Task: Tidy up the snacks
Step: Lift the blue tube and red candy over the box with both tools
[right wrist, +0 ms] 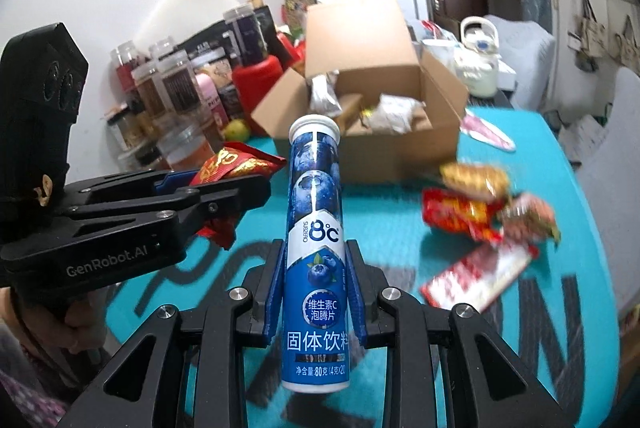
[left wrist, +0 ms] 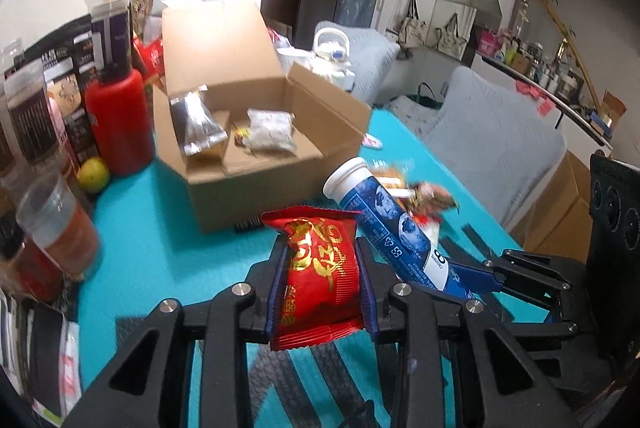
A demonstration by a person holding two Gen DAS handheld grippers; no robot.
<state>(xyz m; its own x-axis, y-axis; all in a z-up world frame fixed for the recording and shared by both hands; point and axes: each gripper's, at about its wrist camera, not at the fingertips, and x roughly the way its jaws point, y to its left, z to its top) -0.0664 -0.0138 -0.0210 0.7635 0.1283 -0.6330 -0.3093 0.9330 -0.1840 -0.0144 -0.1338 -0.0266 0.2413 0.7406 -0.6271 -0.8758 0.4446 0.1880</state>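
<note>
Cluttered room, teal table (left wrist: 160,228) w/ open box (left wrist: 256,108) toward its far edge. Left gripper (left wrist: 320,268) is clamping red packet (left wrist: 320,260), right gripper (right wrist: 316,288) clamping blue tube (right wrist: 316,248); both are hanging above table. Carry step; next: lower both into box, then release.

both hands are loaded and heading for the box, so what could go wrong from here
1. The left gripper holds the red snack packet by its soft middle, so it could slide out.
2. The blue tube stands tall in the right gripper and might tip against the cardboard box wall.
3. The two grippers are close together and could bump over the box, which already holds packets.
</note>
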